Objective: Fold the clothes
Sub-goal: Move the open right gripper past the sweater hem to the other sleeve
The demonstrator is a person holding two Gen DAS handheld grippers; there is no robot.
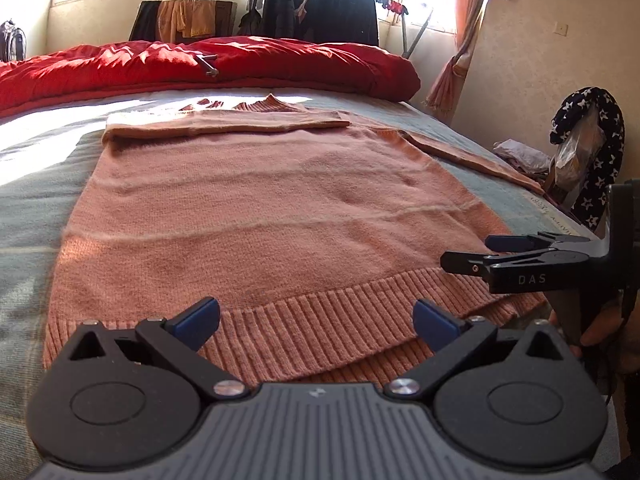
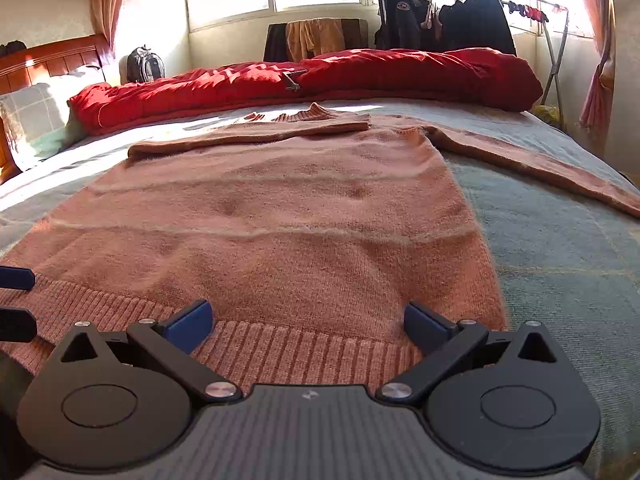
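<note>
On the grey-green bedspread (image 2: 560, 240) a salmon-pink knitted sweater (image 1: 260, 200) lies flat, its ribbed hem (image 1: 320, 320) nearest both cameras and its collar pointing toward the far side of the bed. At the left, one sleeve (image 1: 224, 124) is folded across the chest, its cuff ending near the collar. Low over the left part of the hem hangs the left gripper (image 1: 316, 320), its blue-padded fingers (image 1: 198, 320) spread wide apart with nothing between them; the ribbing shows in the gap, and whether the pads touch the knit cannot be told. Just to its right, the right gripper (image 2: 308, 320) hangs over the right part of the hem, its fingers likewise set wide and holding nothing. In the left wrist view this second tool appears from the side, tips over the sweater's lower right corner, with part of a hand (image 1: 596, 328) on its handle. Farther right, the other sleeve (image 2: 540, 164) stretches out straight over the bedspread toward the bed's edge. Beyond the sweater a red quilt (image 2: 360, 76) lies bunched along the far side, with a clothes rack (image 2: 460, 12) of dark garments by the sunlit window behind it
</note>
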